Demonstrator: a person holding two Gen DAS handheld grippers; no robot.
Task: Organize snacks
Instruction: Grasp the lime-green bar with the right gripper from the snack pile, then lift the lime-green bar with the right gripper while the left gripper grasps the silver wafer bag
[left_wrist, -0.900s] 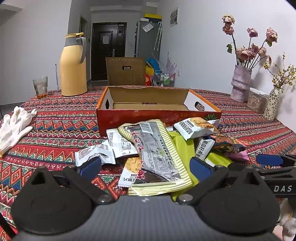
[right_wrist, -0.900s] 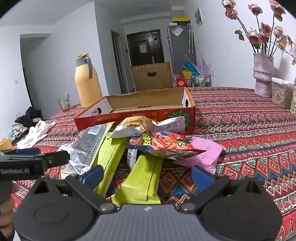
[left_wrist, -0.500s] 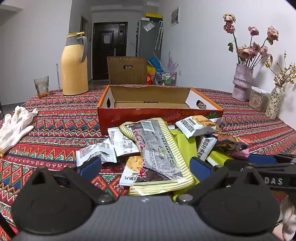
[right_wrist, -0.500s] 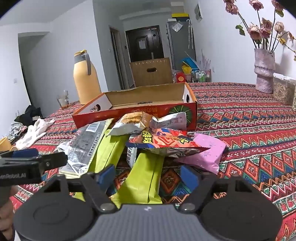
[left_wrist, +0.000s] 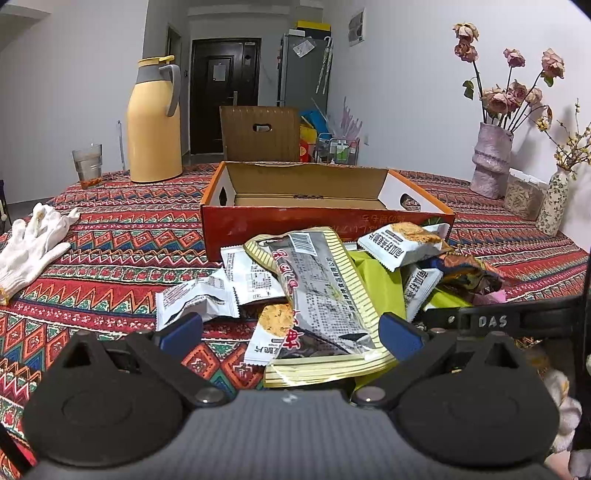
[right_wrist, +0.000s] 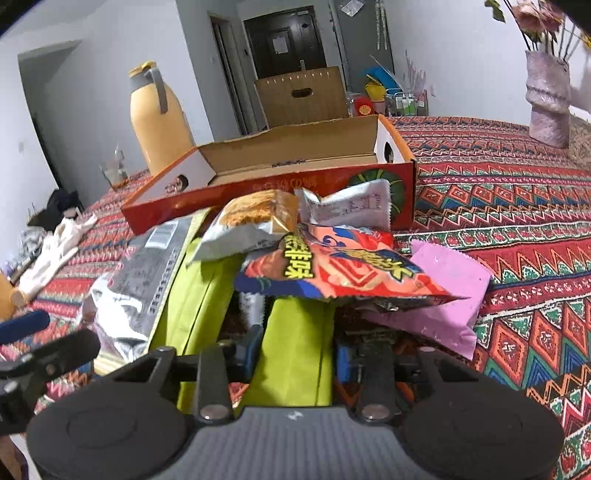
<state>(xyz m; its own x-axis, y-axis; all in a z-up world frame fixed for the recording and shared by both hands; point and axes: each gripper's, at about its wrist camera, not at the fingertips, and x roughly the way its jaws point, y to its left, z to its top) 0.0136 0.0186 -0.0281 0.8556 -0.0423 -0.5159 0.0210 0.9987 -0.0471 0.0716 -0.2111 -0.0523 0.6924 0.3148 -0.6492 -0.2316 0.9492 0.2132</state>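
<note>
Right wrist view: the right gripper (right_wrist: 297, 350) has narrowed its blue fingers (right_wrist: 249, 349) from a wide spread half a second ago until they now press both sides of the near green packet (right_wrist: 295, 343), whose end lies between them. I judge this as the first pick of the sorting job: the packet is clamped but not yet lifted, and the red cardboard box (right_wrist: 273, 192) beyond the fingertips has nothing in it that I can see. An orange snack bag (right_wrist: 332, 269) and a pink packet (right_wrist: 443, 295) lie over the far end of the green one, ahead and to the right of the fingers, so pulling it out may drag them along.

From the left wrist view, the left gripper (left_wrist: 290, 330) is spread wide with nothing held, as before, its fingers either side of the striped grey-and-cream packet (left_wrist: 321, 295). The box (left_wrist: 325, 225) stands just past the heap.

How deep the green packet runs under the pile is hidden. The right finger's contact is half lost in shadow. Small white packets (left_wrist: 207, 299) left of the fingers carry print too small to read.
</note>
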